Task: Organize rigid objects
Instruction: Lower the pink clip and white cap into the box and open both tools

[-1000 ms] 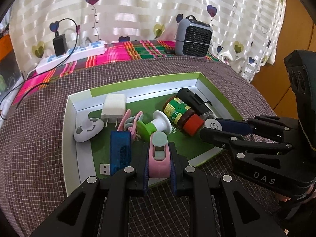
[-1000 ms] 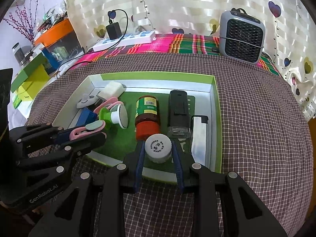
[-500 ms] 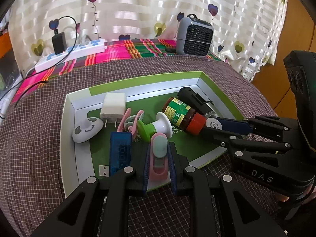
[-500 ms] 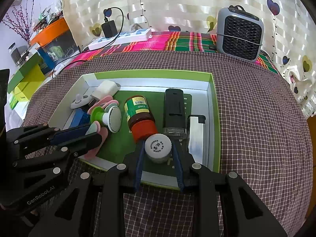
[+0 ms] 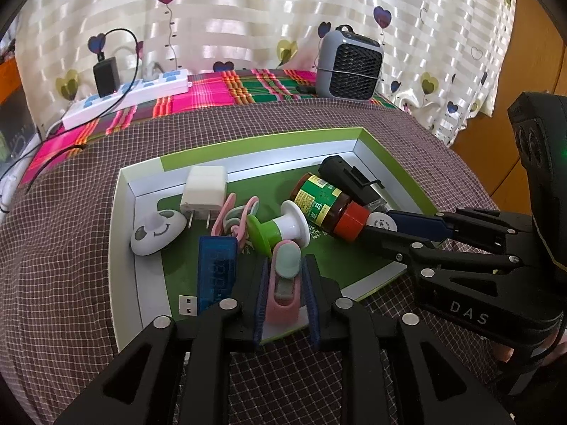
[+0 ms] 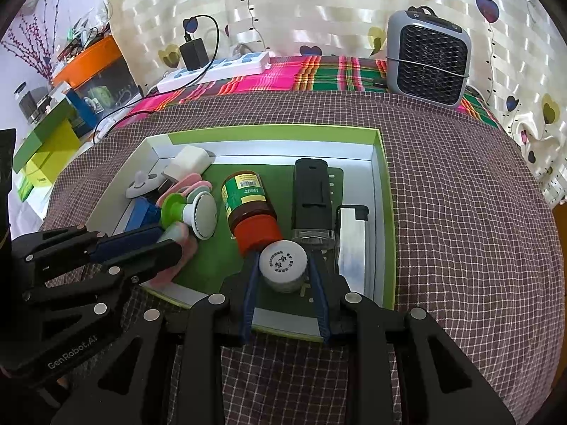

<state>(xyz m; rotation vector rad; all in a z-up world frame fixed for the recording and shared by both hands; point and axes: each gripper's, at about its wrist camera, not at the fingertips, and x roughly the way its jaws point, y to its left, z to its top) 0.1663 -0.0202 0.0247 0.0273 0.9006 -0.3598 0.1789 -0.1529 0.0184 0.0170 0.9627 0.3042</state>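
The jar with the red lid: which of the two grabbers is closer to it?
The right gripper. The white cap between its fingers sits right at the jar's red lid. The left gripper, its fingers opening around a pink clip, sits farther off, beyond the green spool.

green tray (image 5: 393, 163) with white rim, brown cloth (image 5: 71, 248) with white grid check, pink-green plaid cloth (image 5: 226, 88) behind, cream striped curtain (image 5: 248, 17) with navy and yellow hearts, grey heater (image 5: 349, 67) with black grille, jar (image 5: 324, 205) with green-yellow label and red lid, white charger (image 5: 203, 191), blue USB stick (image 5: 216, 269), pink clip (image 5: 283, 283) with grey-green pad, white cap (image 6: 282, 260)
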